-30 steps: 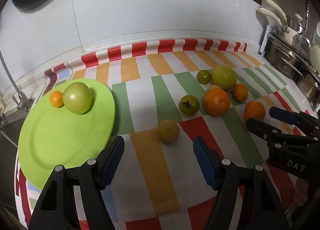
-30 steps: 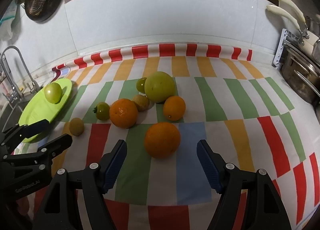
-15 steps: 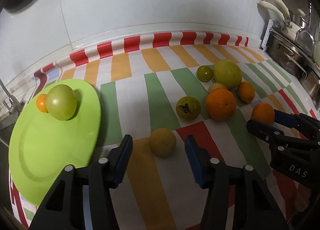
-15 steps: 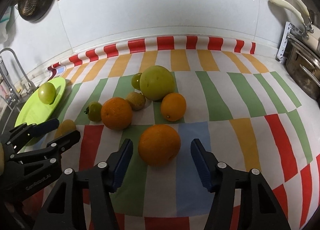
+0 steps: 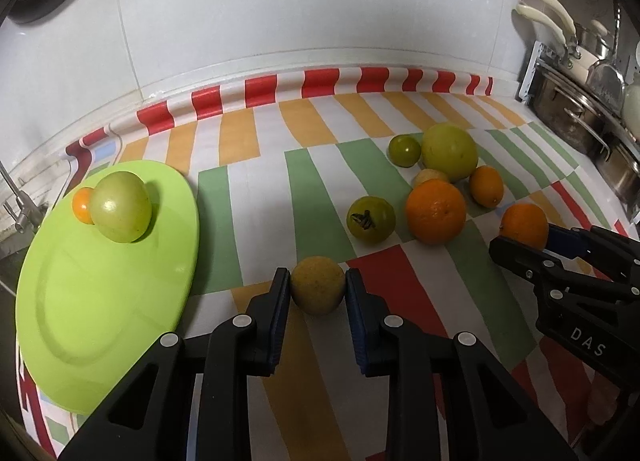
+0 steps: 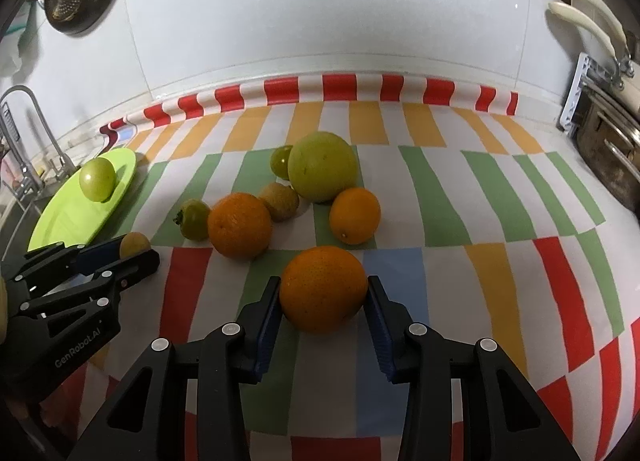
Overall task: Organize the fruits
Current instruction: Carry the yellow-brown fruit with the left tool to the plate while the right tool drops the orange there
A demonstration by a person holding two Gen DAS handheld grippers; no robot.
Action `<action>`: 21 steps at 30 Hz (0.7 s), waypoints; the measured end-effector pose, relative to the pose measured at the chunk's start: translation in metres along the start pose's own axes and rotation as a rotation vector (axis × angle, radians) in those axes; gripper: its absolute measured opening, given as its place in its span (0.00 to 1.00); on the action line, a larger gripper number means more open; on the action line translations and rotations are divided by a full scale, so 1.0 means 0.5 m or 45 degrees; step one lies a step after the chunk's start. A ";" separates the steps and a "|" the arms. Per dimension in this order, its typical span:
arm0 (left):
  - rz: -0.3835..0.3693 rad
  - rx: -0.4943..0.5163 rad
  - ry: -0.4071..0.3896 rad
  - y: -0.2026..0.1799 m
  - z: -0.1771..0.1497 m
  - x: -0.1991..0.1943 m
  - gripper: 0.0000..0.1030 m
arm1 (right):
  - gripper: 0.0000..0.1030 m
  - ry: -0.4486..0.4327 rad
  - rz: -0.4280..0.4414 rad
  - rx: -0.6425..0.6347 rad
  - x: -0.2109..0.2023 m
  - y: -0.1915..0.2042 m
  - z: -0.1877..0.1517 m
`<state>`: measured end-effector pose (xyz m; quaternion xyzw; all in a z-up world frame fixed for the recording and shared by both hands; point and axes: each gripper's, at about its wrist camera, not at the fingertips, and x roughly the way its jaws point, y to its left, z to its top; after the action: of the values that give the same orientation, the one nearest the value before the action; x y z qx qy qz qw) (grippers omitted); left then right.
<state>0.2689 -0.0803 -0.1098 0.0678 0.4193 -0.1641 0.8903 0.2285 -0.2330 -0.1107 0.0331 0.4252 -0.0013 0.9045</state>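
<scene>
Jaws of the left gripper (image 5: 318, 289) pinch a dull yellow fruit (image 5: 317, 289) on the worktop (image 5: 260, 189); the right gripper (image 6: 323, 301) seems clamped on an orange (image 6: 322, 288). The green plate (image 5: 92, 289) holds a green tomato (image 5: 121, 211) and a small orange fruit (image 5: 82, 205).

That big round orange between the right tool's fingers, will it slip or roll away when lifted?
The big round orange will probably stay put: the right gripper has blue pads pressed on both its sides. Its dimpled skin looks grippy rather than slick. Being a ball, it would likely roll across the flat striped tablecloth if released carelessly.
</scene>
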 end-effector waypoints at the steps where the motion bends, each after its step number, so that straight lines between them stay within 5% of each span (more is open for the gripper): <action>1: -0.002 -0.004 -0.005 0.000 0.001 -0.004 0.27 | 0.41 -0.007 0.005 -0.006 -0.004 0.002 0.002; 21: 0.016 -0.076 -0.154 0.019 -0.028 -0.156 0.27 | 0.41 -0.146 0.084 -0.092 -0.124 0.070 0.005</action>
<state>0.2156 -0.0494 -0.0587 0.0339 0.3690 -0.1497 0.9167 0.1919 -0.1998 -0.0592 0.0144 0.3713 0.0421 0.9274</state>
